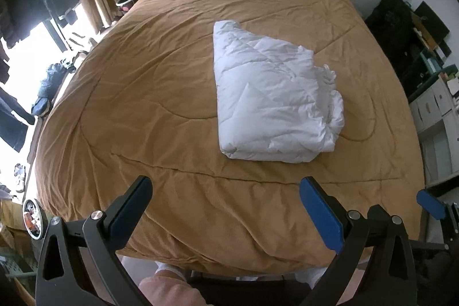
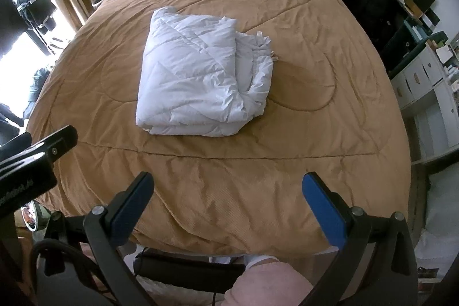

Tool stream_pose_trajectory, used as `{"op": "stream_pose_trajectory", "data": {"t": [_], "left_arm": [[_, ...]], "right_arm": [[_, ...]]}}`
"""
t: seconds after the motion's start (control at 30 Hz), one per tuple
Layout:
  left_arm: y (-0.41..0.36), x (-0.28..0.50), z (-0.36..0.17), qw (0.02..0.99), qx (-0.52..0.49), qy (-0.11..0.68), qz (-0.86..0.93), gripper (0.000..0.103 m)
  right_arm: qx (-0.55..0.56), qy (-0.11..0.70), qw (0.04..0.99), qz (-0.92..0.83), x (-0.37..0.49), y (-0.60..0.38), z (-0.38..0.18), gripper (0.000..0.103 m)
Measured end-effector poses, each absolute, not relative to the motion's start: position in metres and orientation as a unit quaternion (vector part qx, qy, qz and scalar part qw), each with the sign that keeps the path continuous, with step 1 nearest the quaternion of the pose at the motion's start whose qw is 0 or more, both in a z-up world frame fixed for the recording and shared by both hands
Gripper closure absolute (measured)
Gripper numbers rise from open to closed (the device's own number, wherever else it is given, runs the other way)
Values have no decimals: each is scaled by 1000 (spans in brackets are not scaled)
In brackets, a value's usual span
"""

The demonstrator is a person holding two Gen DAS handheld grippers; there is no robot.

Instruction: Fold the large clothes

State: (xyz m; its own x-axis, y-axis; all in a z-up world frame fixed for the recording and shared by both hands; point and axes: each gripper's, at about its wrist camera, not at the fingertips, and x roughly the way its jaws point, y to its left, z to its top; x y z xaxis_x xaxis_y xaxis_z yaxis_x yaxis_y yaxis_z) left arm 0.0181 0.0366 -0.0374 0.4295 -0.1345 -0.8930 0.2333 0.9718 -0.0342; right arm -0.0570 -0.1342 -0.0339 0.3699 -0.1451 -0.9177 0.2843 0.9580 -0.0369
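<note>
Left wrist view: left claw (image 1: pixel 225 201), jaws spread wide, holding nothing, hovering over the near edge of the bed (image 1: pixel 143 93). Folded white duvet (image 1: pixel 272 102) lies ahead and to the right of this claw, well apart from it, on the tan bedspread.

Right wrist view: right claw (image 2: pixel 228 198), jaws likewise spread wide and empty, above the near edge of the bed (image 2: pixel 315 134). White duvet (image 2: pixel 200 76) lies ahead and slightly left, well apart. Part of the left claw's black frame shows at the left margin.

Item: duvet, bulky, folded into a thick rectangular bundle. Long axis runs roughly away from the claws toward the headboard. Clean fold edge on the left side; loose, ragged layers on the right side.

Position: bundle sits between the two claws' lines of sight; neither clearly nearer.

Judgement: folding appears largely done; any further fold would call for a forward reach by both claws.
</note>
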Motion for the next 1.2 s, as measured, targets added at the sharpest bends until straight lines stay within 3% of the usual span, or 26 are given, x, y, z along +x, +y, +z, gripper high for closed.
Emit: {"op": "stream_pose_trajectory", "data": {"t": [1.2], "left_arm": [[42, 14, -37, 847, 44, 522, -93, 1]], "right_arm": [[58, 550, 822, -137, -59, -128, -37, 0]]}}
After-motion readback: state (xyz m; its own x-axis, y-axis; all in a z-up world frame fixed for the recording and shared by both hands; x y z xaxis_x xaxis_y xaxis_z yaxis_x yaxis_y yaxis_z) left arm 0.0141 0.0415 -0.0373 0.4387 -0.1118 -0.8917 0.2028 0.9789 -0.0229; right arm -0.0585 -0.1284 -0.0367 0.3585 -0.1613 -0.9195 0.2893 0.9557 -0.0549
